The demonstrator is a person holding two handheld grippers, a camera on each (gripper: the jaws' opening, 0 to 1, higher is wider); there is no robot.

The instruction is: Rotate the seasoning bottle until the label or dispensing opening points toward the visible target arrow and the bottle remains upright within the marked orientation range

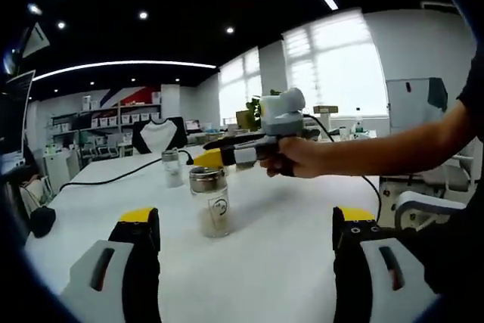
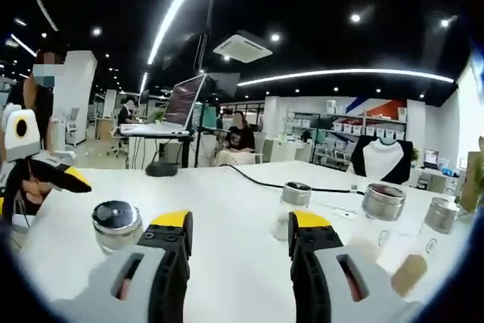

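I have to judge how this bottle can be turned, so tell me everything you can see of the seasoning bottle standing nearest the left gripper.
The seasoning bottle is a clear glass-like jar with a round metallic cap. It stands upright on the white table. A pale fill sits in its lower part and a small dark round mark shows on its side. The right gripper hovers just above and behind the cap; contact cannot be told. The left gripper is open, well short of it. A second bottle stands behind it, apart.

clear glass bottle (image 1: 212, 209), shiny metal lid (image 1: 207, 178)
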